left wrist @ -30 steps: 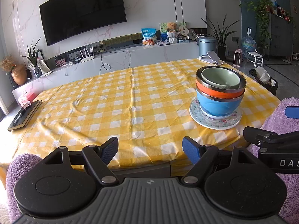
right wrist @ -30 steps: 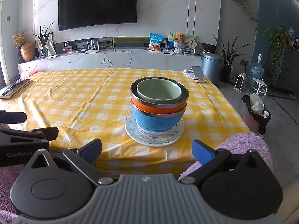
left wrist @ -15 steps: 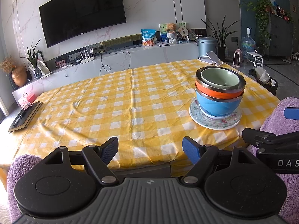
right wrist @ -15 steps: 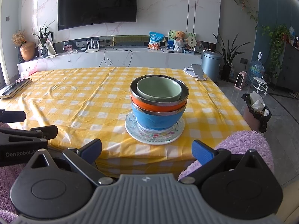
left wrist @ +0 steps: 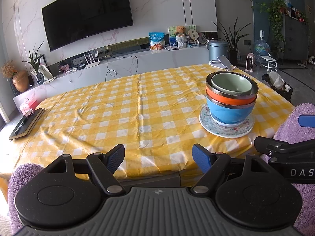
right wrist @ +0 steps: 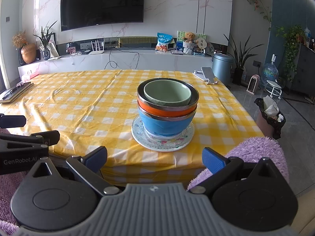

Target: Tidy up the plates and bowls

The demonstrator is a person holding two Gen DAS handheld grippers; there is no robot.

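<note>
Nested bowls [right wrist: 167, 106] on floral plate [right wrist: 163, 143]

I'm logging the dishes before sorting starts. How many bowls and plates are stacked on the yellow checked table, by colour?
Green bowl: 1
Orange bowl: 1
Blue bowl: 1
Floral-patterned plate: 1
Total: 4 dishes, 3 bowls nested on 1 plate.

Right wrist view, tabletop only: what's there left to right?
Black notebook → stacked bowls on a floral plate → white phone stand, all on the yellow checked tablecloth.
</note>
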